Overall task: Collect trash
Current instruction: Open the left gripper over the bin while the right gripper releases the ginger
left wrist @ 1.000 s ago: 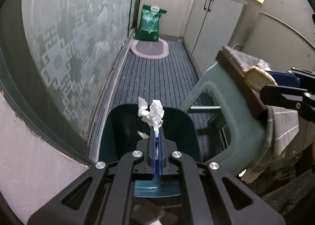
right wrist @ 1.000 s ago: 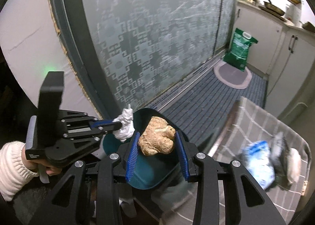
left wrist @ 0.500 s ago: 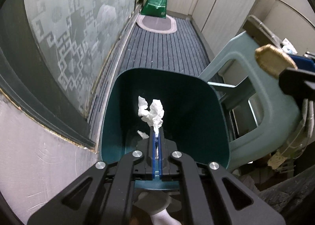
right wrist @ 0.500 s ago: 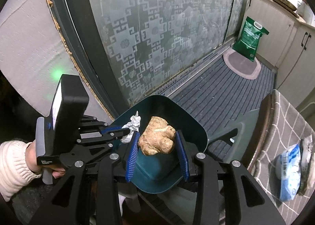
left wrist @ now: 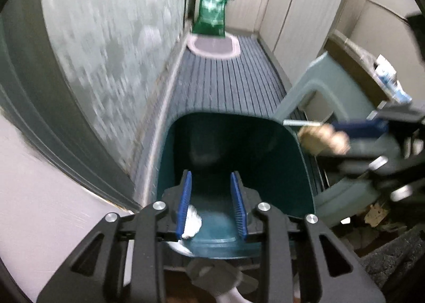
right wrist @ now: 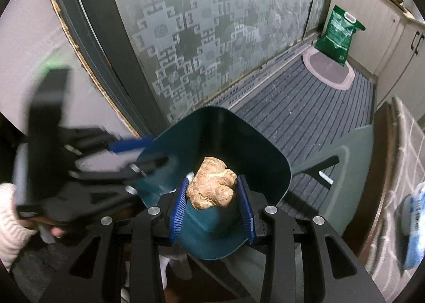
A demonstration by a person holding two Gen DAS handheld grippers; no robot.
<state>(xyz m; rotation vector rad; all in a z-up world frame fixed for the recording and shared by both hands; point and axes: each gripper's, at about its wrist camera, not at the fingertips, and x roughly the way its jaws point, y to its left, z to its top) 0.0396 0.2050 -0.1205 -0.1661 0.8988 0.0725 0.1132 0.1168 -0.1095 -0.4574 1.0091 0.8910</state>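
A dark teal bin (left wrist: 292,170) stands open on the floor below both grippers; it also shows in the right wrist view (right wrist: 268,159). My left gripper (left wrist: 211,186) is open over the bin's near rim. The crumpled white tissue (left wrist: 192,220) lies loose against its left pad, low between the fingers. My right gripper (right wrist: 211,191) is shut on a knobbly piece of ginger (right wrist: 212,190) and holds it above the bin's mouth. The ginger (left wrist: 322,139) shows blurred at the bin's right rim in the left wrist view.
A frosted patterned glass door (right wrist: 212,37) runs along the left. A pale green plastic stool (left wrist: 353,138) stands right of the bin. A green bag (left wrist: 212,15) and oval mat (left wrist: 212,45) lie at the far end by white cabinets (left wrist: 300,11). A checked cloth (right wrist: 406,170) holds packets.
My left gripper has opened and let go of the tissue, which has dropped low between its fingers. My right gripper has moved over the bin with the ginger in it.
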